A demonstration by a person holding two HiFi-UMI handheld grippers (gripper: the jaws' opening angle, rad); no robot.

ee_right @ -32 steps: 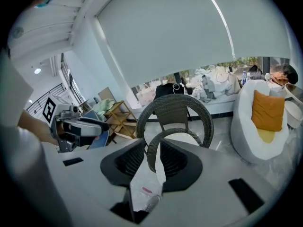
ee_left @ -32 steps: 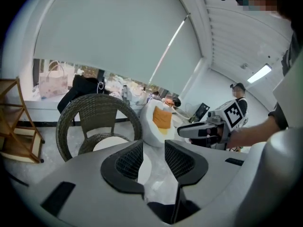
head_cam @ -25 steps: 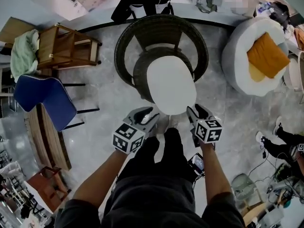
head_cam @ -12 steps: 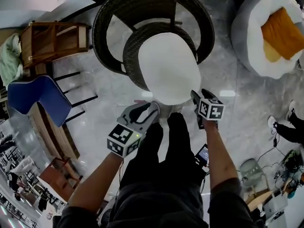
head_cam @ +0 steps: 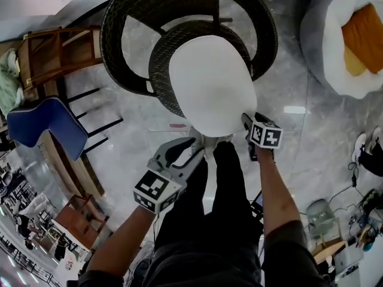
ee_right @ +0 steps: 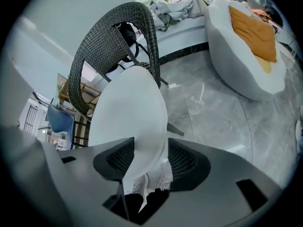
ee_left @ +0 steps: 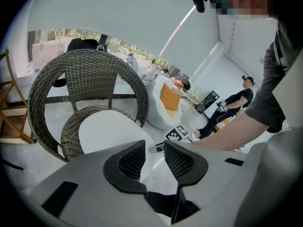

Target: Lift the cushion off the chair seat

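Note:
A white oval cushion (head_cam: 212,85) lies on the seat of a dark wicker chair (head_cam: 179,5). My right gripper (head_cam: 246,123) is at the cushion's near right edge. In the right gripper view its jaws (ee_right: 150,157) are opening, with the cushion's thin edge (ee_right: 130,108) between them and a gap at the right pad. My left gripper (head_cam: 194,145) hovers just short of the cushion's near edge. In the left gripper view it (ee_left: 155,157) is open with nothing between its pads; the cushion (ee_left: 106,134) and the chair (ee_left: 85,60) lie beyond.
A blue chair (head_cam: 48,121) and a wooden chair (head_cam: 57,52) stand at the left. A round white pouf (head_cam: 323,34) with an orange cushion (head_cam: 362,34) is at the upper right. My legs are directly below the chair's front; grey marble floor surrounds it.
Both grippers have sunk toward the chair. The right one has reached the cushion's near right edge with its jaws wider; the chair now fills more of the head view.

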